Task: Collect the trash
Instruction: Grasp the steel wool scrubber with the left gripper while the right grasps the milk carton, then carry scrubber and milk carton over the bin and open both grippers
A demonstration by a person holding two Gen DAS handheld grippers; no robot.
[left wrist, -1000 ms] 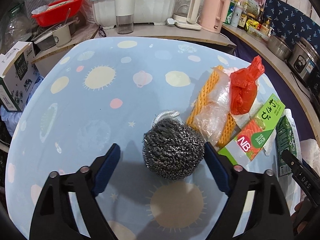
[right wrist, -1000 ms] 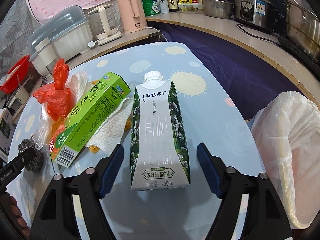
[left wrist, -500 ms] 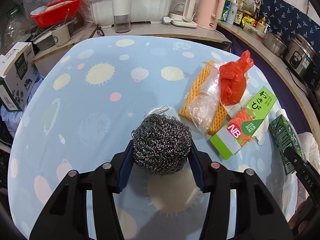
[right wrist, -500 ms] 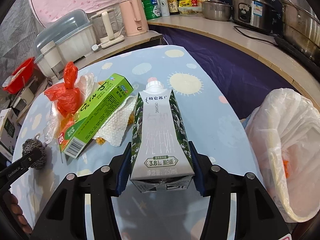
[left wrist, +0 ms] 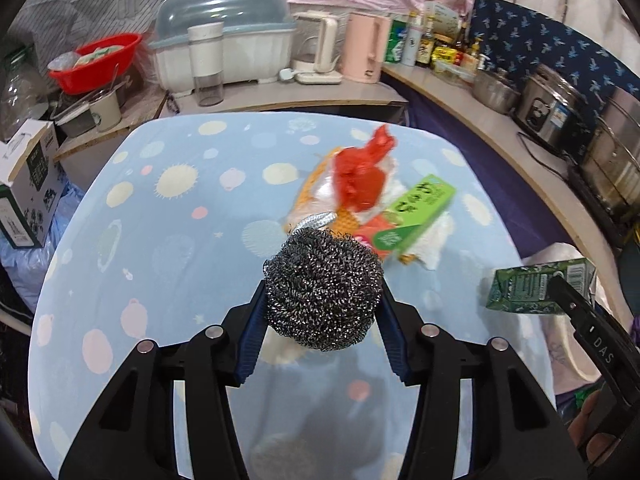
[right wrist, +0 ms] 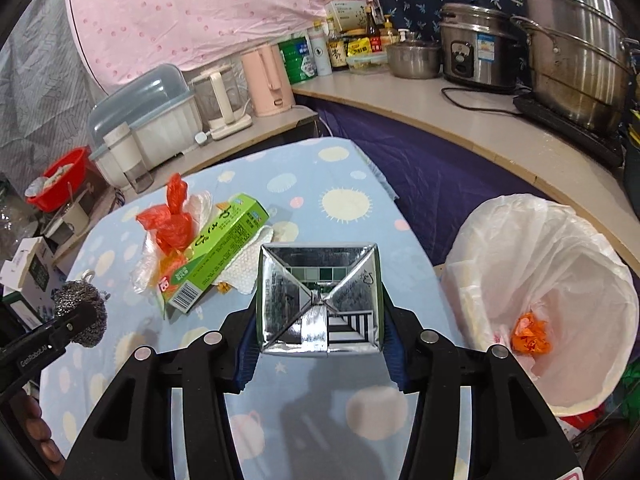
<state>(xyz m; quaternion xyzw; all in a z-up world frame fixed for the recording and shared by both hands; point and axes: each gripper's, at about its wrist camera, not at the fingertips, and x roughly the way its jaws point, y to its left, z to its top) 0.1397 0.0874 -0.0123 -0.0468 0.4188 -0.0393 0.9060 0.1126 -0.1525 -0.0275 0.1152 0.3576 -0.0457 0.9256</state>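
Where table ends, lined trash bin (right wrist: 560, 280) beside green box (right wrist: 224, 248).

Steel scourer (left wrist: 323, 289) and milk carton (right wrist: 319, 299) lifted off table.

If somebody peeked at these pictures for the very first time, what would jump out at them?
Probably the shiny steel scrubber ball, pinched in the left tool above the blue spotted table. Next, the milk carton squeezed in the right tool, its silver bottom facing the camera. Then the white-lined trash bin beside the table, with something orange inside.
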